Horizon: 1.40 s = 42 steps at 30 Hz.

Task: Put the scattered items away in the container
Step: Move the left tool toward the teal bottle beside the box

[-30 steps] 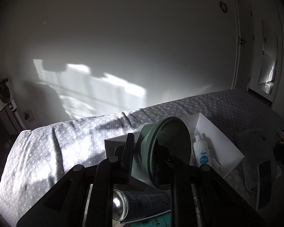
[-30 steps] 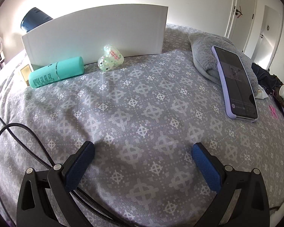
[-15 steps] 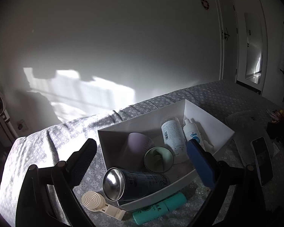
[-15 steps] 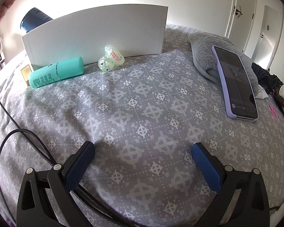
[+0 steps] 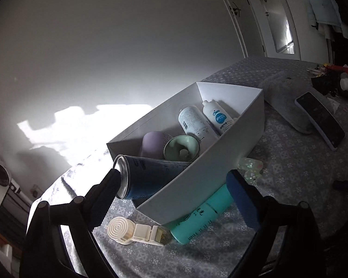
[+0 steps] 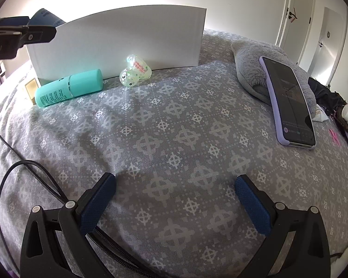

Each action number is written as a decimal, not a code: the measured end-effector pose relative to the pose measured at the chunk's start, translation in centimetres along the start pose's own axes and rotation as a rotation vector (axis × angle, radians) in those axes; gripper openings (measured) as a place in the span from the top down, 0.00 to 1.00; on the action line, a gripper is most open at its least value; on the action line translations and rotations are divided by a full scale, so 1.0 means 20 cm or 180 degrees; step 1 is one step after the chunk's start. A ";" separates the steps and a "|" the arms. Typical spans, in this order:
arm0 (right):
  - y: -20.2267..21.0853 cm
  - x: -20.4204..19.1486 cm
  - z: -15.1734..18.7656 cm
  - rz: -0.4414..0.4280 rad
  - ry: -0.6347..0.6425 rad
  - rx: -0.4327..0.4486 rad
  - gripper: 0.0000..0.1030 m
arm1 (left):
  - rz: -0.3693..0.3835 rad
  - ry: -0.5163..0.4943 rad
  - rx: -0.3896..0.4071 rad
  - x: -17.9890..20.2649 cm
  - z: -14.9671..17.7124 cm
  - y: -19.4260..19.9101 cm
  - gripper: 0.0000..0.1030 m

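- Since a second ago the left tongs let go of the mint green cup, which now lies on its side in the white box, and the view has dropped and rolled so the box sits tilted right ahead of them. Right tongs haven't budged.
- Left tongs: spread wide, nothing between the pads, hanging just short of the box's near corner.
- Just under and ahead of them, outside the box: a teal bottle lying against the near wall by the right pad, and a cream clip thing with a round ribbed end by the left pad.
- Right past the left pad, a dark blue can lies in the box with its silver end poking over the edge.
- Deeper in: the cup, a lilac cup beside it, then two white bottles at the far end.
- Right tongs: also wide apart, empty, hovering over bare patterned bedspread.
- Well ahead of them, a little clear spotted toy touches the box wall, next to the teal bottle.
- Off to their right, a phone in a lilac case leans on a grey fluffy cushion.
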State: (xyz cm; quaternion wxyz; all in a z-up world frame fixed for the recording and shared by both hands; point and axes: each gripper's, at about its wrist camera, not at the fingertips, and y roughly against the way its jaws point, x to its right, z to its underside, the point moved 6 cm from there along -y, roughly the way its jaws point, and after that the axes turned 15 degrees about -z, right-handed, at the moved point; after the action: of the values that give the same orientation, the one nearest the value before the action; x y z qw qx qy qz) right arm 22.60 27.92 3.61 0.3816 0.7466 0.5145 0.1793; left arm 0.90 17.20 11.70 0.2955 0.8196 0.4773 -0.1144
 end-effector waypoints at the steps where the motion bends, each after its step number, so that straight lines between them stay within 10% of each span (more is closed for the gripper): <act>1: 0.00 0.00 0.00 -0.0001 -0.0001 0.0000 0.00 | 0.0132 -0.0077 0.0015 0.03 0.00 0.02 0.04; 10: 0.00 0.00 0.00 0.0001 -0.0002 0.0001 0.00 | 0.0863 -0.1455 -0.0453 0.46 0.27 -0.12 0.03; 17: 0.00 -0.01 -0.01 0.0002 -0.0002 0.0001 0.00 | 0.1391 -0.1225 -0.1279 0.50 0.35 -0.36 0.01; 21: 0.00 -0.01 0.00 0.0007 0.0001 -0.0001 0.00 | 0.1360 -0.1301 -0.1324 0.54 0.38 -0.33 0.01; 26: 0.00 -0.01 0.00 0.0006 -0.0001 0.0000 0.00 | 0.2469 -0.0531 -0.1991 0.55 0.35 -0.23 0.01; 30: 0.00 -0.01 0.00 0.0006 -0.0001 0.0001 0.00 | 0.1384 -0.0745 -0.1954 0.52 0.43 -0.36 0.01; 35: 0.00 -0.01 0.00 0.0001 -0.0005 0.0003 0.00 | 0.1486 -0.0334 -0.1979 0.46 0.47 -0.34 0.08; 42: 0.00 -0.01 0.00 0.0007 -0.0002 0.0001 0.00 | 0.1524 -0.0022 -0.1974 0.34 0.48 -0.25 0.71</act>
State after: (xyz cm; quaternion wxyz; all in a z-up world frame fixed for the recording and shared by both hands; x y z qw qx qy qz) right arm 22.53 27.76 3.59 0.3815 0.7473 0.5136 0.1794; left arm 1.03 18.22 -1.00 0.5490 0.7792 0.2835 0.1047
